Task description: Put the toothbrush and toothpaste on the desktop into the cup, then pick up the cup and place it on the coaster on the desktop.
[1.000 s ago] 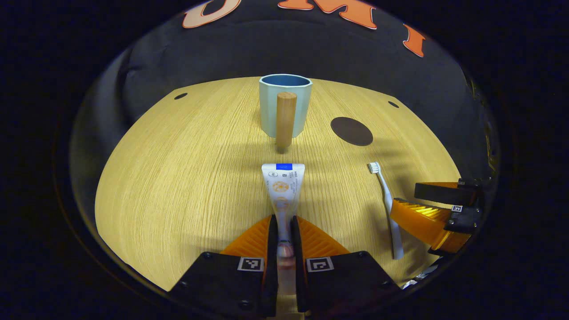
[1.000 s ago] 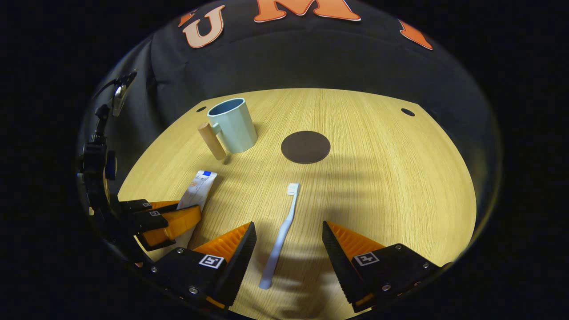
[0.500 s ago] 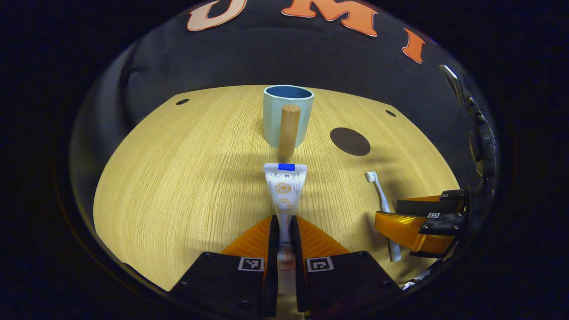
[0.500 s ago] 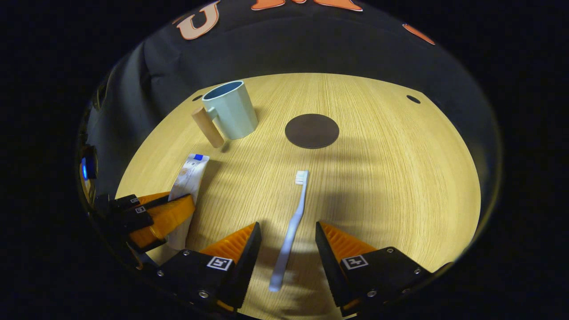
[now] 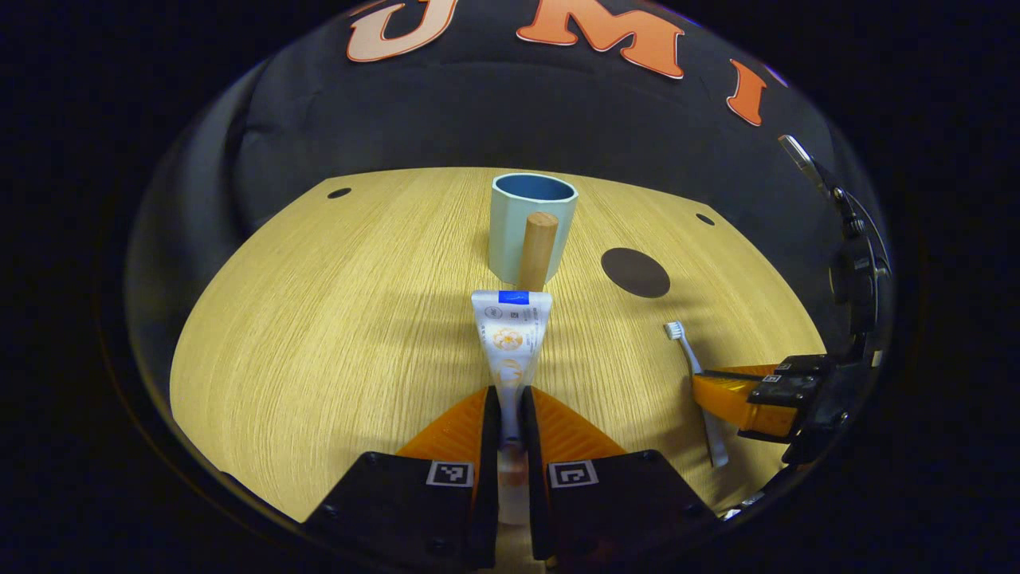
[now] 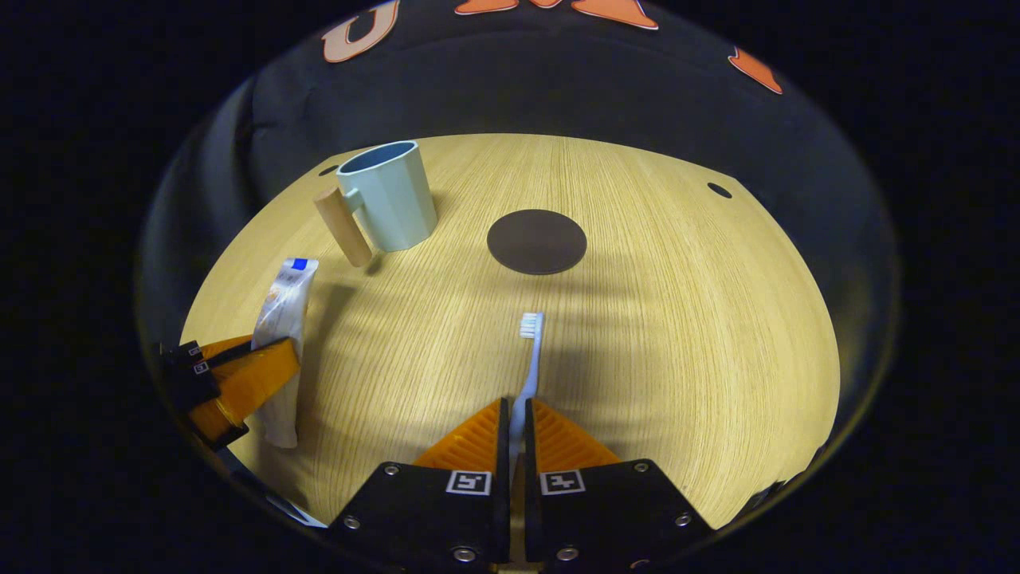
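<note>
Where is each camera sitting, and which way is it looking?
Left gripper view: rides on the left gripper, looking along its jaws, shut on the toothpaste, toward the cup; the right gripper shows at the right.
Right gripper view: rides on the right gripper, looking along its jaws, shut on the toothbrush, toward the coaster; the left gripper shows at the left.
Both share the desktop, cup, coaster, toothpaste and toothbrush.
</note>
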Available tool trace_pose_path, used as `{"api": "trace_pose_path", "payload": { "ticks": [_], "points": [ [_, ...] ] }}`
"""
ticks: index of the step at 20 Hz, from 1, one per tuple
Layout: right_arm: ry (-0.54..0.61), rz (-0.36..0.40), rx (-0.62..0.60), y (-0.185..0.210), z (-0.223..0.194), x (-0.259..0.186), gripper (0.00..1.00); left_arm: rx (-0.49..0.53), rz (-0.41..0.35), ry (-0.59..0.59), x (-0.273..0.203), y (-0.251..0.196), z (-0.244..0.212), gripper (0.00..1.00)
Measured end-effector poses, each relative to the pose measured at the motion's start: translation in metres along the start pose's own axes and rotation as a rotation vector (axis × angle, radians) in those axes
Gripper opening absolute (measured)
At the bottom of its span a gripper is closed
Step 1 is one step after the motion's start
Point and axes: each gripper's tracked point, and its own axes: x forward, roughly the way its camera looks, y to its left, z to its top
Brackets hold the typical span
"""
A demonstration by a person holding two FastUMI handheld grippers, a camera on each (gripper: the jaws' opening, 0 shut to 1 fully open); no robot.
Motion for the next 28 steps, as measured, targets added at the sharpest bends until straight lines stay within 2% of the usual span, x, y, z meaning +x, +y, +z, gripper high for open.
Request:
{"api": "trace_pose_path", "payload": {
  "ticks": [3, 5, 10, 17, 19, 28],
  "points": [
    [-0.017, 0.023, 0.016, 0.003, 0.001, -0.001, 0.05, 0.002, 0.0, -0.018, -0.005, 0.0, 0.004, 0.2],
    [-0.052, -0.001, -0.003, 0.0, 0.004, -0.001, 0.05, 0.005, 0.0, -0.029, -0.006, 0.003, 0.006, 0.2],
    [-0.139, 0.023, -0.002, -0.001, 0.019, -0.021, 0.05, 0.017, 0.003, -0.049, -0.009, 0.003, 0.015, 0.2],
    [-0.279, 0.036, 0.019, -0.01, 0.05, -0.053, 0.05, 0.023, -0.006, -0.153, -0.028, 0.001, 0.056, 0.2],
    [-0.311, 0.043, 0.023, -0.012, 0.056, -0.059, 0.05, 0.024, -0.015, -0.17, -0.026, -0.001, 0.058, 0.14],
    [-0.445, 0.076, 0.01, -0.012, 0.082, -0.083, 0.05, 0.037, -0.057, -0.302, -0.05, -0.012, 0.089, 0.14]
  ]
}}
